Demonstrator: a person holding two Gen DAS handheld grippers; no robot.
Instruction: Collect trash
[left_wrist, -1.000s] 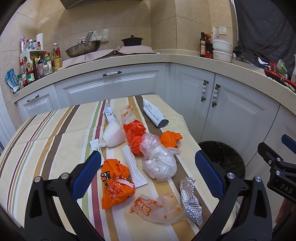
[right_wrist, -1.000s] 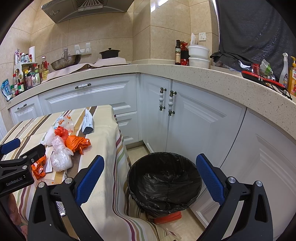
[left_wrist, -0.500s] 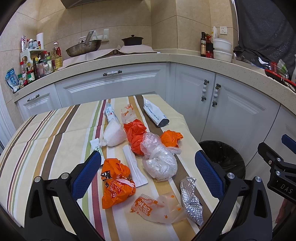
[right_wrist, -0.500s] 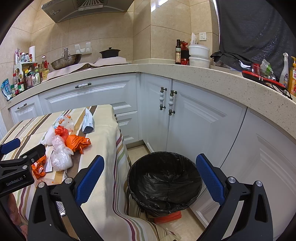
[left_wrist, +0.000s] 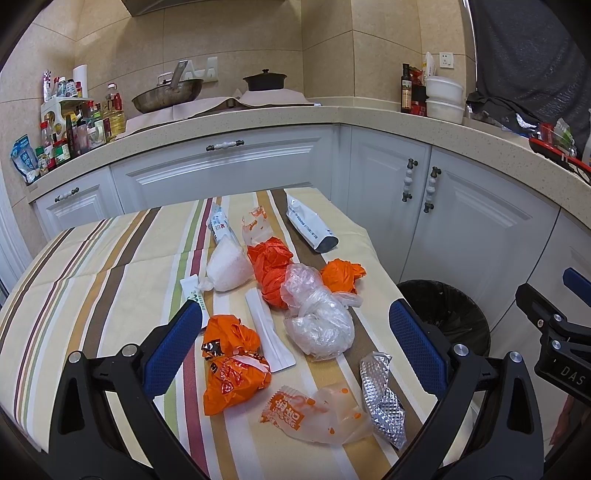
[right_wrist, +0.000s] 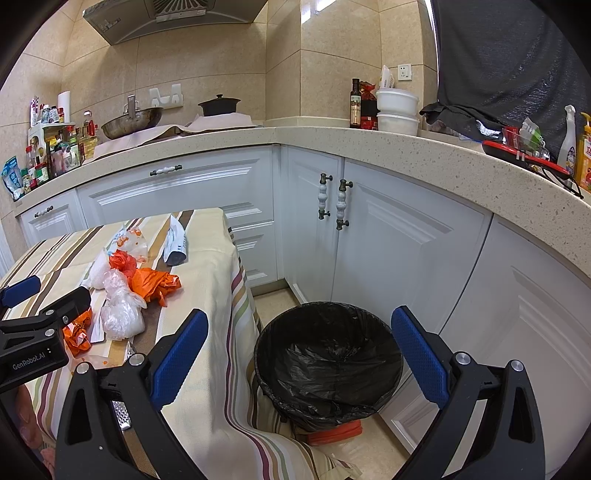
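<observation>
While both wide open, orange bag (left_wrist: 231, 367) between left gripper (left_wrist: 295, 343) fingers.

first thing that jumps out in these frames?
The litter on the striped tablecloth: orange bags, a clear plastic bag and a crumpled foil wrapper in a loose pile. Next, the black-lined bin on the floor beside the table, under the open right claw.

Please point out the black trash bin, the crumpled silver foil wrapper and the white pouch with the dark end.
black trash bin (right_wrist: 328, 363): right wrist view, on its black liner.
crumpled silver foil wrapper (left_wrist: 380, 397): left wrist view, its middle.
white pouch (left_wrist: 308, 223): left wrist view, its white body.
</observation>
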